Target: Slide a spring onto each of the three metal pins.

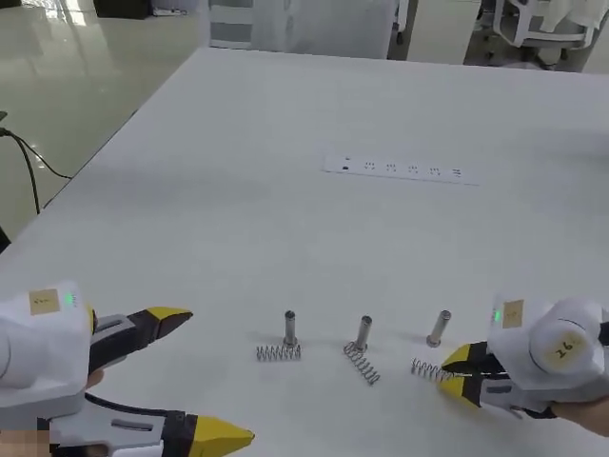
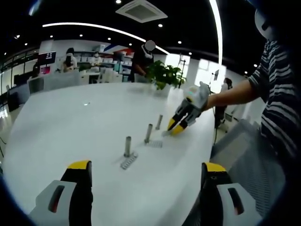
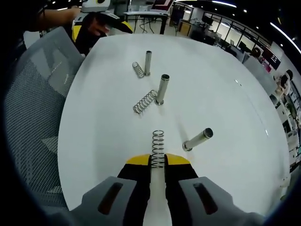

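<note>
Nearest the person, the left gripper [image 1: 202,377] hangs over the near left part of the white table [image 1: 285,124], its yellow-tipped jaws spread wide with nothing between them. At the near right, the right gripper [image 1: 459,374] sits low on the table with its jaws pressed in on one end of the right spring [image 1: 428,369].

That spring lies flat. In the right gripper view its long axis runs straight out along the jaws, and in the head view its free end points left, toward the middle of the row. Just beyond it the right pin [image 1: 439,327] stands upright, apart from the spring.

The middle spring [image 1: 363,364] also lies flat, on a diagonal. One end is at the foot of the middle pin [image 1: 363,333] and the other points toward the near right. That pin stands on end, leaning a little in the head view.

The left spring [image 1: 278,353] lies crosswise, its long axis running left to right, just in front of the base of the upright left pin [image 1: 290,327]. None of the three pins carries a spring.

Farther back, well apart from the row, a white power strip [image 1: 400,169] lies flat on the table with its long axis running left to right.
</note>
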